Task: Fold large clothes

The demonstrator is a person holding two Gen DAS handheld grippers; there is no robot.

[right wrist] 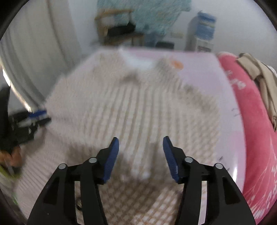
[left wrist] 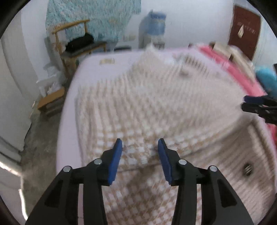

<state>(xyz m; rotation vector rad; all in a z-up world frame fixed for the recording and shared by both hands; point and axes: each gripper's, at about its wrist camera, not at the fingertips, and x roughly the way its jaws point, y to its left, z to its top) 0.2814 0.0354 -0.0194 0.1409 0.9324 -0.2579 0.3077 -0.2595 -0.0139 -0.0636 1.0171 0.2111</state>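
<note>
A large beige-and-white checked shirt [left wrist: 147,107] lies spread on a pale pink bed [left wrist: 90,69], its collar at the far end; both views are blurred. My left gripper [left wrist: 140,143] hovers open above the shirt's near part, with only cloth seen below the blue pads and nothing between them. The right gripper's tips [left wrist: 249,103] show at the right edge of that view. In the right wrist view the same shirt [right wrist: 131,107] fills the middle. My right gripper [right wrist: 141,142] stands open over it, nothing gripped. The left gripper [right wrist: 39,116] appears at the left edge there.
A pink quilt [right wrist: 256,138] with a beige garment [right wrist: 259,81] on it lies along the bed's right side. Behind the bed stand a wooden chair [left wrist: 72,39] holding dark clothes, a water dispenser [left wrist: 154,29] and a turquoise hanging cloth [left wrist: 97,15]. Bare floor [left wrist: 41,138] runs left of the bed.
</note>
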